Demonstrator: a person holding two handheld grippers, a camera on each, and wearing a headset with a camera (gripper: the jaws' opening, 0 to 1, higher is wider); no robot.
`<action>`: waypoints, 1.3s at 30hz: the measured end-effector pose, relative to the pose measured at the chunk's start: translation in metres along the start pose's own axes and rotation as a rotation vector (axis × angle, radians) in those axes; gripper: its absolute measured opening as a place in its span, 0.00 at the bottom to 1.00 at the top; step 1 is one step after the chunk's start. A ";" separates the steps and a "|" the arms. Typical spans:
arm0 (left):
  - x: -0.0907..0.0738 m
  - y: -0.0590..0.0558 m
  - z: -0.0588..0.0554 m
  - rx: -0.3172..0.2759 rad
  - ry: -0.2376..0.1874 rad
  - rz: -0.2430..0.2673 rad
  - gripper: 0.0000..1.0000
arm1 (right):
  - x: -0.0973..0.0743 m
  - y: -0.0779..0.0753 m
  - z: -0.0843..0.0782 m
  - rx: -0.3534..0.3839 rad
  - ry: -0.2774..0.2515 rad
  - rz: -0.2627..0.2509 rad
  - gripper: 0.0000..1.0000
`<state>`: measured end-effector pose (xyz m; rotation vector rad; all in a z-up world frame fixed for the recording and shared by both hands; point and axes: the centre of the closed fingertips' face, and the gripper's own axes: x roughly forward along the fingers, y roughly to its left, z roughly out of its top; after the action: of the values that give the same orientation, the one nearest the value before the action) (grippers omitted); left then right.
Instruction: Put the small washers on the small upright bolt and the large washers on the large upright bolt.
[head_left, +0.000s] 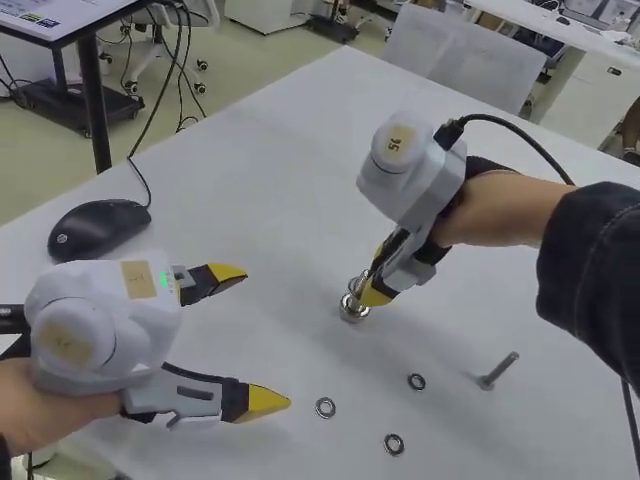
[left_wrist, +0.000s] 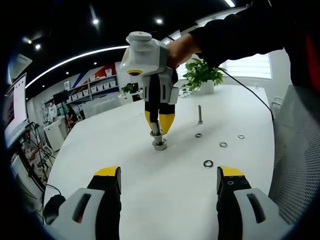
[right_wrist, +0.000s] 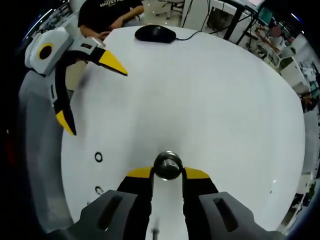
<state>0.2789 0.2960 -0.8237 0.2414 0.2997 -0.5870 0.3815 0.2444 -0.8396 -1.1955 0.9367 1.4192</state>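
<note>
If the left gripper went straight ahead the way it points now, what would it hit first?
Probably the large upright bolt, which the right gripper is shut on, though depth is unclear.

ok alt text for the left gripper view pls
The right gripper points down from above, its yellow tips closed around the top of the large upright bolt on a white table. The left gripper is wide open at the bottom; four washers lie loose near the small upright bolt.
</note>
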 end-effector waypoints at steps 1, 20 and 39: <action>0.000 0.000 0.000 0.001 0.001 0.000 0.78 | 0.001 0.000 0.000 0.001 -0.001 -0.001 0.23; 0.000 -0.001 -0.005 -0.006 0.011 -0.003 0.77 | 0.023 -0.001 -0.006 0.033 -0.003 0.008 0.23; 0.002 -0.002 -0.005 -0.003 0.015 -0.012 0.77 | 0.023 -0.003 -0.007 0.016 -0.002 -0.001 0.26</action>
<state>0.2779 0.2949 -0.8296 0.2409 0.3167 -0.5965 0.3861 0.2433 -0.8631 -1.1829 0.9443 1.4093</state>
